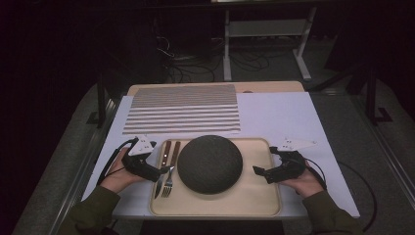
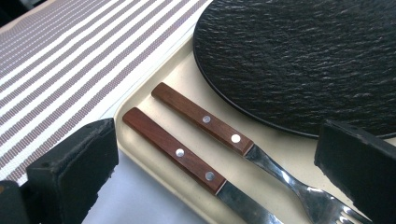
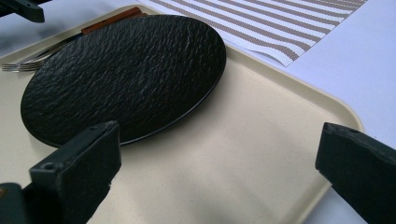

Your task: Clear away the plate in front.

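A dim lab: cables (image 1: 195, 66) trail across the floor beneath a metal-framed bench (image 1: 266, 34).

Counted on the table are one beige tray (image 1: 254, 196), one black textured plate (image 1: 209, 164), one fork (image 1: 169, 181), one knife (image 1: 160, 180), one striped placemat (image 1: 183, 110) and two handheld grippers.

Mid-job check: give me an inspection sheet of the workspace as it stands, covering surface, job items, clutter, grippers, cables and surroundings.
Surface: white table top, with a striped placemat at the far side.
Job's things: beige tray holds a dark textured plate; knife and fork, both wooden-handled, lie side by side left of the plate.
Clutter: nothing seen.
Grippers: left gripper open over the cutlery, holding nothing; right gripper open over the tray's right part, holding nothing.
Cables: one trails from each gripper; more lie on the floor beyond the table.
Surroundings: dark room, white frame legs behind.
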